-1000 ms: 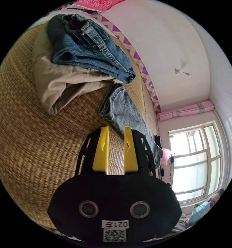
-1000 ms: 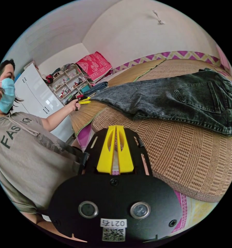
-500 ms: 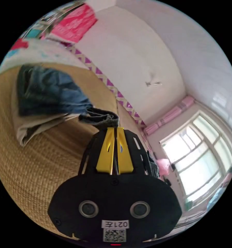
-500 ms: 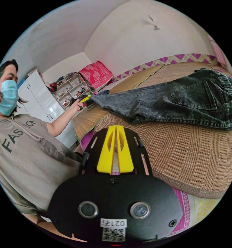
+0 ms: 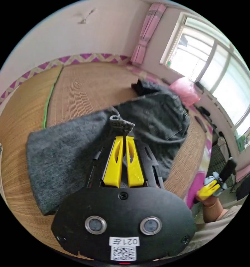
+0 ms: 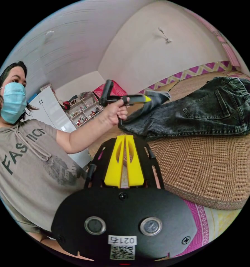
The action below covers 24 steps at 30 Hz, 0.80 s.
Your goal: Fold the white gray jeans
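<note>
Bed: a woven straw mat (image 6: 213, 167) is spread over the bed, with a pink patterned edge seen along its near side.
Jeans: the gray jeans (image 5: 74, 150) are laid across the mat, waist and back pocket toward the window end (image 6: 213, 111); one leg end is lifted off the mat and carried back over the rest, so a first lengthwise fold is judged to be under way.
Person: a hand (image 6: 113, 112) is seen wrapped round the left gripper's handle, arm stretched over the bed.
Left gripper: (image 5: 124, 133) jaws are nearly closed, pressed on a bunched hem of the jeans just at the tips; in the right gripper view the same gripper (image 6: 147, 99) is seen with cloth hanging from its tip.
Right gripper: (image 6: 125, 136) jaws are drawn together with only a sliver between; nothing is held, and it is kept off the bed's near edge. It is also glimpsed low in the left gripper view (image 5: 211, 189).
Risk, slip: only a small bunch of hem is pinched; heavy denim may be pulled free if the leg is swung fast.
Risk, skew: with one end carried alone, the fold may be laid crooked or the lower layer dragged.
Risk, pinch depth: whether both leg layers are caught cannot be told.
</note>
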Each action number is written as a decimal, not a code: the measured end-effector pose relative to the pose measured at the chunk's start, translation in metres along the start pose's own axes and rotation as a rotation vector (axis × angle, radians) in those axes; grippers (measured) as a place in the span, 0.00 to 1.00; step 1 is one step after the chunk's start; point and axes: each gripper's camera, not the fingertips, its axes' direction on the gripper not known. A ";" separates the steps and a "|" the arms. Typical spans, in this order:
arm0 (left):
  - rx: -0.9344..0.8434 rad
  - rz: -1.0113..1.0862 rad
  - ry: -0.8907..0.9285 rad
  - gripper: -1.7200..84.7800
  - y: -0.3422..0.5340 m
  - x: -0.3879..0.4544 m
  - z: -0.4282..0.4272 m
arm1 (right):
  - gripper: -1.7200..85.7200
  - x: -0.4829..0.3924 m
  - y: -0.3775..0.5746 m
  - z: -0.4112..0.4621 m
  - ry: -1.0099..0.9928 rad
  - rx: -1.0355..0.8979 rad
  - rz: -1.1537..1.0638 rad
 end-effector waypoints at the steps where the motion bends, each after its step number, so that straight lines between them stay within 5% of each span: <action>1: 0.013 -0.008 0.012 0.01 0.004 0.001 0.004 | 0.01 0.000 0.001 -0.002 -0.001 0.006 -0.001; 5: 0.130 0.074 -0.056 0.01 -0.003 0.041 -0.019 | 0.01 -0.002 0.004 -0.008 -0.014 0.030 -0.004; 9: -0.015 0.072 -0.005 0.01 -0.011 0.044 0.017 | 0.01 0.000 0.002 -0.009 -0.037 0.032 0.020; 13: 0.062 0.113 -0.009 0.02 -0.012 0.057 0.005 | 0.02 0.002 -0.001 -0.013 -0.011 0.056 0.059; 20: -0.095 0.138 0.094 0.11 -0.020 0.056 0.025 | 0.12 0.050 -0.020 -0.085 0.402 0.264 0.491; 24: -0.034 0.079 0.379 0.12 -0.008 0.026 0.002 | 0.17 0.103 -0.029 -0.106 0.357 0.363 0.772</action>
